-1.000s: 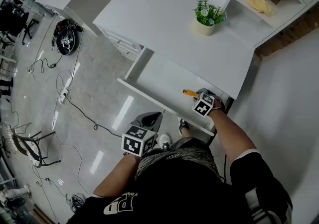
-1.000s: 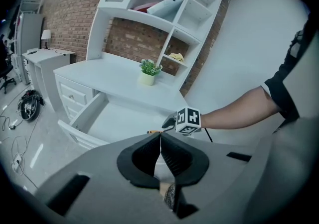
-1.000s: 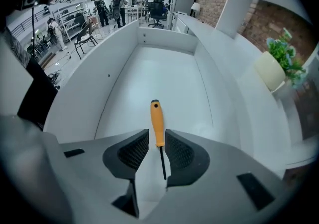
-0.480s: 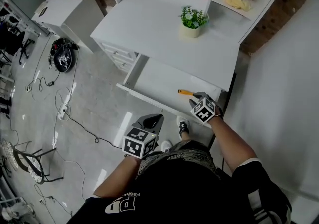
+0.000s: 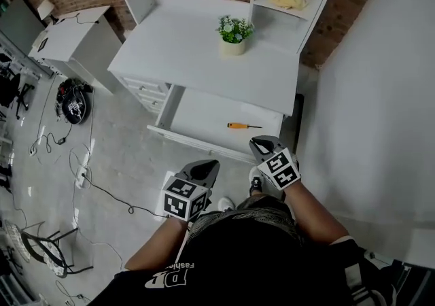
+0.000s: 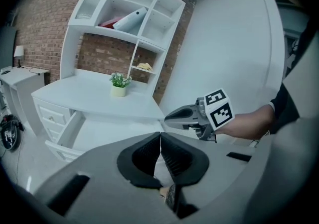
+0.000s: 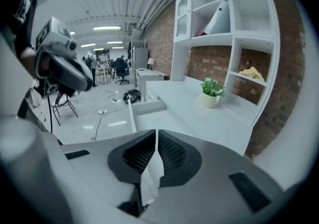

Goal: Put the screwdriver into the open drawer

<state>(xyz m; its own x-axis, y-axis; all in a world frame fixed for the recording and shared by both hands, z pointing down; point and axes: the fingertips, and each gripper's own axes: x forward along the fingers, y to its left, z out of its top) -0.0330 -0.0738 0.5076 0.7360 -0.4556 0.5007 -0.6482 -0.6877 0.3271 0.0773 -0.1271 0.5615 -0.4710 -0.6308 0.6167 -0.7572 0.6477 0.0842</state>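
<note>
Screwdriver (image 5: pixel 241 126) with an orange handle and a thin dark shaft lies flat on the white floor of the open drawer (image 5: pixel 194 111). It sits toward the right end, handle pointing left and shaft pointing right, and nothing touches it. The drawer is pulled out from under the white desk (image 5: pixel 197 53), and no other thing shows inside it. A small potted plant (image 5: pixel 233 31) stands on the desk near its back edge, well apart from the drawer. The right claw (image 5: pixel 262 141) hangs in front of the drawer's front edge, near the screwdriver but clear of it. Its jaws have just been closing, and in the right gripper view they stand almost together with nothing between them. The left claw (image 5: pixel 209 164) hovers lower and further left, over the pale floor (image 5: pixel 115 141) and in front of the person's body. The left gripper view shows its jaws clenched together and empty. Judging from how things lie, the task itself looks complete: the tool rests inside the drawer and neither claw holds it. Nothing more seems left to do, since the task does not ask for the drawer to be pushed shut.
</note>
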